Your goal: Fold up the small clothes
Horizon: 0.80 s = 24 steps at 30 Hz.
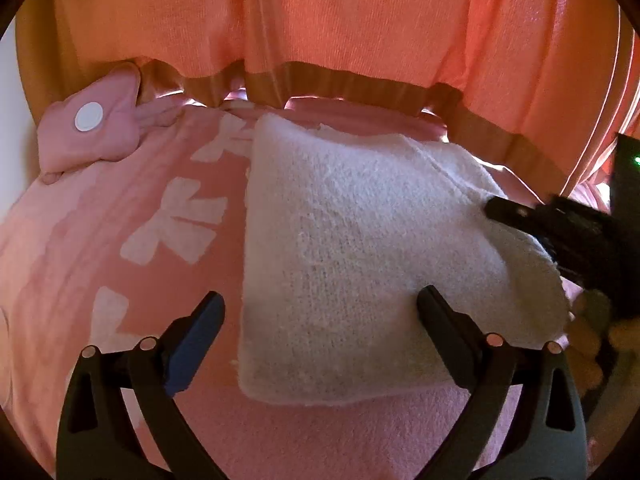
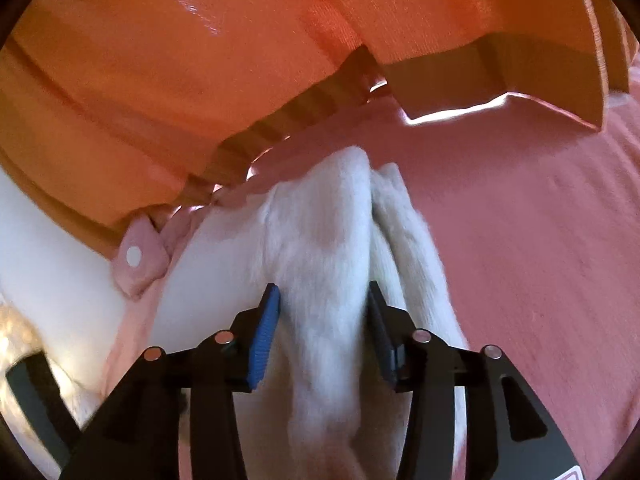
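A white fuzzy knit garment (image 1: 340, 260) lies folded on a pink bedcover (image 1: 120, 208). My left gripper (image 1: 320, 312) is open just above its near edge, one finger left of the cloth and one over it. My right gripper (image 2: 322, 320) is closed onto a raised fold of the same white garment (image 2: 328, 248), its jaws still a hand's width apart with the cloth bunched between the blue pads (image 2: 264, 336). The right gripper's black fingers also show in the left wrist view (image 1: 540, 220) at the garment's right edge.
A pink pouch with a white snap (image 1: 90, 132) lies at the bedcover's far left, and shows in the right wrist view (image 2: 138, 258) too. Orange curtains (image 1: 320, 20) hang behind the bed. White bare surface (image 2: 60, 280) lies to the left.
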Each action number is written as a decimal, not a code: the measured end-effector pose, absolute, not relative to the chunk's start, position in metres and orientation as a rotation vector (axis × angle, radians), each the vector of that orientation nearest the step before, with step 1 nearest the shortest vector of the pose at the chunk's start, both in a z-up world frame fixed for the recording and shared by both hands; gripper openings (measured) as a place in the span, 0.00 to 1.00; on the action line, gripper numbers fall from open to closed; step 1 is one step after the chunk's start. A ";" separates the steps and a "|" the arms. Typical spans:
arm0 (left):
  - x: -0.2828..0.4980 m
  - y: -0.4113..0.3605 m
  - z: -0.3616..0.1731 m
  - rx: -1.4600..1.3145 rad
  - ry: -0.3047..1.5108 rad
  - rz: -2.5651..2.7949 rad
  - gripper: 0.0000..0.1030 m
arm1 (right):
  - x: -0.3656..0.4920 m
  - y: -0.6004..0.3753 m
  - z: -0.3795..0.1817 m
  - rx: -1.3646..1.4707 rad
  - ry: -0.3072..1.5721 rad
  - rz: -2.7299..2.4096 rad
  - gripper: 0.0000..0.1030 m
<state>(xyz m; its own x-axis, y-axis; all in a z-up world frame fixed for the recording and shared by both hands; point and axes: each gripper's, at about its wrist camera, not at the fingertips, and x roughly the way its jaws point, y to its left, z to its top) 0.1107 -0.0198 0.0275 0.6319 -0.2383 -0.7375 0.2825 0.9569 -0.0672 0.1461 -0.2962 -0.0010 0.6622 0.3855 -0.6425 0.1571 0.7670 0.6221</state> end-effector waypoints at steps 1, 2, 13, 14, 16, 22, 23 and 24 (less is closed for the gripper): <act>0.112 -0.019 0.027 0.053 0.838 -0.298 0.93 | 0.152 -0.293 -0.002 0.695 0.857 0.151 0.38; 0.113 -0.018 0.026 0.047 0.842 -0.298 0.94 | 0.157 -0.289 0.000 0.659 0.848 0.162 0.17; 0.112 -0.022 0.020 0.037 0.846 -0.305 0.94 | 0.161 -0.296 -0.013 0.577 0.849 0.117 0.10; 0.110 -0.024 0.020 0.043 0.844 -0.301 0.94 | 0.160 -0.296 -0.003 0.568 0.853 0.117 0.14; 0.109 -0.025 0.022 0.058 0.833 -0.293 0.94 | 0.153 -0.295 0.024 0.523 0.798 0.111 0.22; 0.113 -0.021 0.018 0.018 0.858 -0.291 0.95 | 0.154 -0.308 0.019 0.605 0.831 0.094 0.44; 0.114 -0.021 0.018 0.015 0.860 -0.293 0.95 | 0.157 -0.307 0.009 0.617 0.888 0.076 0.44; 0.113 -0.021 0.018 0.017 0.860 -0.294 0.96 | 0.157 -0.307 0.004 0.629 0.916 0.071 0.43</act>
<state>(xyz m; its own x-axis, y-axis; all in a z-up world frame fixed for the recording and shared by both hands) 0.1135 -0.0209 0.0183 0.6151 -0.2478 -0.7485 0.2617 0.9597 -0.1026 0.1572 -0.3075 0.0041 0.6198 0.3165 -0.7181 0.2024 0.8196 0.5359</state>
